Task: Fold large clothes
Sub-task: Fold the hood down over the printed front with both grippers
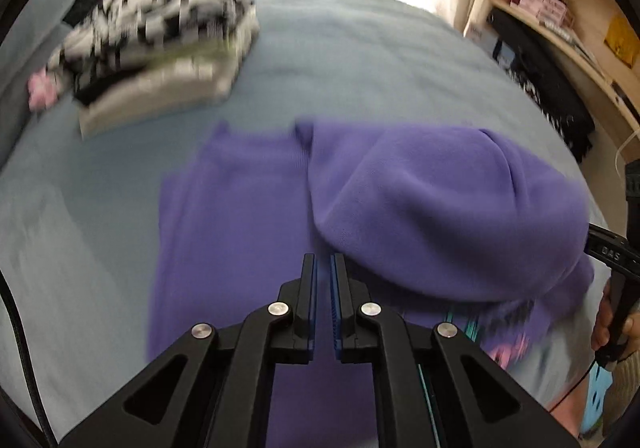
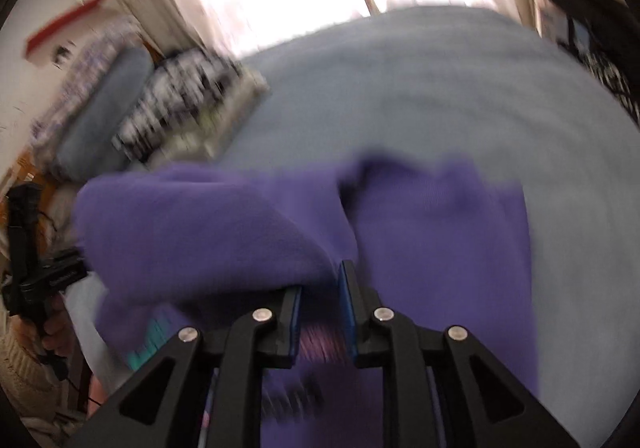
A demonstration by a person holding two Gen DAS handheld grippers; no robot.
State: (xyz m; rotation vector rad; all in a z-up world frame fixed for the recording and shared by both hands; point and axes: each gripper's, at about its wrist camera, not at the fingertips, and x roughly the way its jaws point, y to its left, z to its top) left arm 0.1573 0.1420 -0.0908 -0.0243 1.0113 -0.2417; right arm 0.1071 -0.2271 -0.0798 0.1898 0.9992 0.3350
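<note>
A large purple garment (image 1: pixel 232 208) lies spread on the light blue bed (image 1: pixel 360 60). One part of it, a raised fold (image 1: pixel 440 208), bulges up on the right and reaches to the right tool at the frame's edge. My left gripper (image 1: pixel 323 260) hovers over the flat part, its pads almost together with nothing between them. In the right wrist view the same fold (image 2: pixel 200 228) drapes over the tip of the left finger of my right gripper (image 2: pixel 322 280). Its pads stand a little apart and do not pinch the cloth. Flat purple cloth (image 2: pixel 440 248) lies beyond it.
A stack of folded clothes (image 1: pixel 160 48) topped by a black-and-white patterned piece sits at the bed's far left, beside a grey pillow (image 2: pixel 108 108). Wooden shelves (image 1: pixel 560 8) stand on the right. A bright curtained window is behind the bed. A hand (image 1: pixel 604 320) holds the right tool.
</note>
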